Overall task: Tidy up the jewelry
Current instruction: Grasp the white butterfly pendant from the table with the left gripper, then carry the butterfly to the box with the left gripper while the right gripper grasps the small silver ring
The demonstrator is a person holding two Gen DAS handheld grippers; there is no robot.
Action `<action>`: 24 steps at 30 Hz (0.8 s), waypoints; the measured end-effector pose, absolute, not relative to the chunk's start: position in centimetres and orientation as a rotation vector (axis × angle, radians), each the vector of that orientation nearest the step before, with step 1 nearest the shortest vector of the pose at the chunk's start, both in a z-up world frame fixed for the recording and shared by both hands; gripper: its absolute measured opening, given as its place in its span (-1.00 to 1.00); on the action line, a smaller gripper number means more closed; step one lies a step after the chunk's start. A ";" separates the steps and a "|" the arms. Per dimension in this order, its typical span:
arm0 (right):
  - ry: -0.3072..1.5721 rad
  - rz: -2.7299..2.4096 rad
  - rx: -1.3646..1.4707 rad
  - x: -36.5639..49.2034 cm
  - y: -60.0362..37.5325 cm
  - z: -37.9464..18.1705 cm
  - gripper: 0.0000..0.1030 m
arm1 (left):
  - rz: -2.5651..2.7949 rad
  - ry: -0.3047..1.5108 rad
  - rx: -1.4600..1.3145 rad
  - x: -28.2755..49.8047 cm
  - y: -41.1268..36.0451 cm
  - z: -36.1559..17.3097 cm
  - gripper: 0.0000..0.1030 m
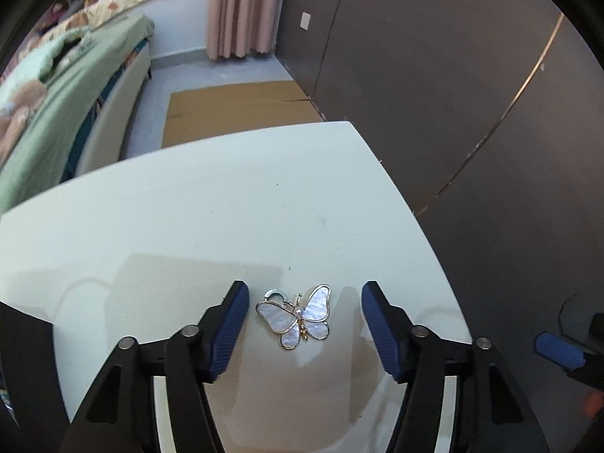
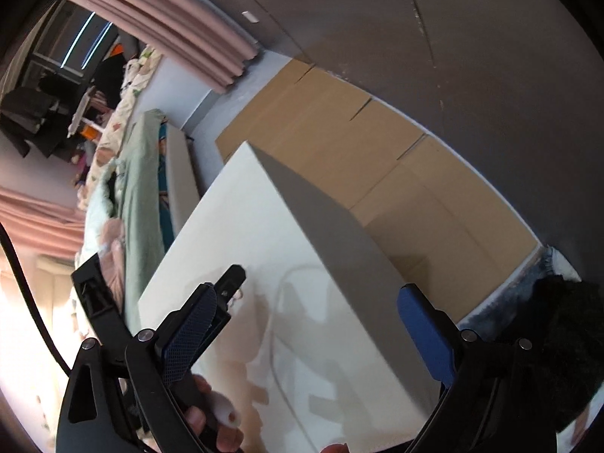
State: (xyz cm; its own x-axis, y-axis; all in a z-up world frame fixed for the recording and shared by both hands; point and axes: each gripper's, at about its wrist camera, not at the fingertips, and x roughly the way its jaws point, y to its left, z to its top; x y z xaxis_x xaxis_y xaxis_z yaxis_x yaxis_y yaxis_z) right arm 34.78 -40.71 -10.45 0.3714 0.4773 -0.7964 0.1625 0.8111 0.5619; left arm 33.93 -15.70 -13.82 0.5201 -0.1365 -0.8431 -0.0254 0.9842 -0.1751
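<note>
A butterfly brooch (image 1: 298,316) lies flat on the white bench (image 1: 211,207), near its front edge. Its wings are pearly white with a thin gold rim, and a small silver clasp loop sticks out at its upper left. The left gripper (image 1: 305,322) sits low over the bench with its fingers (image 1: 229,330) spread wide, one blue pad on each side of the brooch; neither pad touches it and nothing is held.

The right gripper (image 2: 322,324) is off to the right of the bench, tilted, and its fingers (image 2: 426,334) are also wide apart with nothing between them. In the right wrist view the left gripper shows at the lower left with a hand (image 2: 211,419) around its handle, but the brooch itself seems to be hidden there.

Beyond the bench, flat cardboard (image 1: 234,109) covers the floor beside a dark wall (image 1: 434,75). A bed (image 1: 71,87) with green covers stands to the left, and a pink curtain (image 1: 245,7) hangs at the far end.
</note>
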 end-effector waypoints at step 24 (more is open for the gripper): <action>1.189 0.294 0.540 35.7 -34.7 -10.2 0.88 | -0.105 0.947 -0.217 31.3 -8.3 -7.6 -0.20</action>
State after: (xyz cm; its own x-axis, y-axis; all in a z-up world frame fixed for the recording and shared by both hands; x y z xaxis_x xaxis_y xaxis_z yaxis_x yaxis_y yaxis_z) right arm 35.67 -34.68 -10.20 0.3558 0.4893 -0.7962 0.0619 0.8378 0.5425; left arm 31.26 -8.29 -7.63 0.5814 -0.1834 -0.7926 -0.0057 0.9733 -0.2294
